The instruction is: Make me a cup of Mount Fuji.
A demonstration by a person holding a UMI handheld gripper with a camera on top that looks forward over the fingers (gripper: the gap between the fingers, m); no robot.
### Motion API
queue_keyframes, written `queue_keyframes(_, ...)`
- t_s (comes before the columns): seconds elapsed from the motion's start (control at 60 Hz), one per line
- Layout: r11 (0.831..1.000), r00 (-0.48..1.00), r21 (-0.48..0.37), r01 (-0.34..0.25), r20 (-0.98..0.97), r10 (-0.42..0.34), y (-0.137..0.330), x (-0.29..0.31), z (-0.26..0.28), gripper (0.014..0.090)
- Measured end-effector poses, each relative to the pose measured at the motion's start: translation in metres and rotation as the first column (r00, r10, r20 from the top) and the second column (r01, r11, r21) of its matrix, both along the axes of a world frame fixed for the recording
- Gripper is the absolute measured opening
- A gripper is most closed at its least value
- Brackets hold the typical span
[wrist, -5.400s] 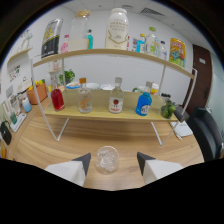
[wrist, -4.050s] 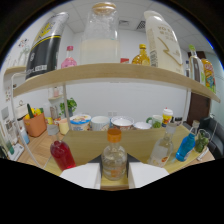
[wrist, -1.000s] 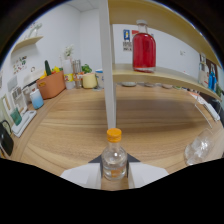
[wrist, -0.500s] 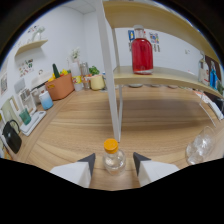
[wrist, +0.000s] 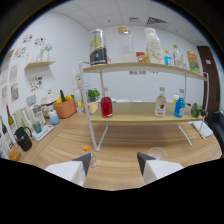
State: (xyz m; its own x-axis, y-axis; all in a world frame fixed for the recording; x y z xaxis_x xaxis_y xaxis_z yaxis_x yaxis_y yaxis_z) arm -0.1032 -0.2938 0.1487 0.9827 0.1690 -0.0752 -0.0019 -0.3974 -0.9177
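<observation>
My gripper [wrist: 114,163] is open, and nothing sits between its two white fingers. A small clear bottle with an orange cap [wrist: 87,150] stands on the wooden table [wrist: 125,145], just ahead of the left finger and partly hidden behind its tip. A clear glass [wrist: 157,153] rests on the table just ahead of the right finger. Beyond them stands a two-level shelf rack [wrist: 145,118]. Its lower board carries a red bottle [wrist: 106,106], a pale bottle [wrist: 160,105], a blue bottle [wrist: 180,106] and a green one [wrist: 195,110].
Large bottles and a dark can [wrist: 97,47] line the top board. At the left, a counter holds an orange basket [wrist: 65,107], a small plant [wrist: 93,96], a black kettle [wrist: 23,138] and cups. The rack's white legs [wrist: 101,137] stand close ahead.
The fingers were shut on the orange-capped bottle a second ago. They let it go on the table, opened and drew back, so the whole rack now shows.
</observation>
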Motion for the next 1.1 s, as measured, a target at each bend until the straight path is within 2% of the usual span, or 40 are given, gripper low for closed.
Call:
queue_keyframes(0.183,0.993,0.993,-0.015,0.115,0.010,-0.114,-0.011,0.095,-0.015,0.0853)
queue_keyframes(0.283,0.988,0.988,-0.031,0.152,0.024,-0.152,-0.002,0.133,-0.018,0.0853)
queue_keyframes(0.5,0.984,0.987,0.083,0.160,0.011,-0.161,0.060,0.179,0.034,0.0855)
queue_keyframes(0.767,0.981,0.989,0.140,0.135,0.036,-0.142,0.143,0.216,0.058,0.0824)
queue_keyframes(0.933,0.986,0.990,0.112,0.120,0.064,-0.128,0.179,0.226,0.046,0.0641)
queue_keyframes(1.067,0.992,0.993,0.080,0.097,0.063,-0.102,0.187,0.224,0.037,0.0378)
queue_keyframes(1.1,0.992,0.993,0.081,0.095,0.059,-0.100,0.188,0.224,0.038,0.0377)
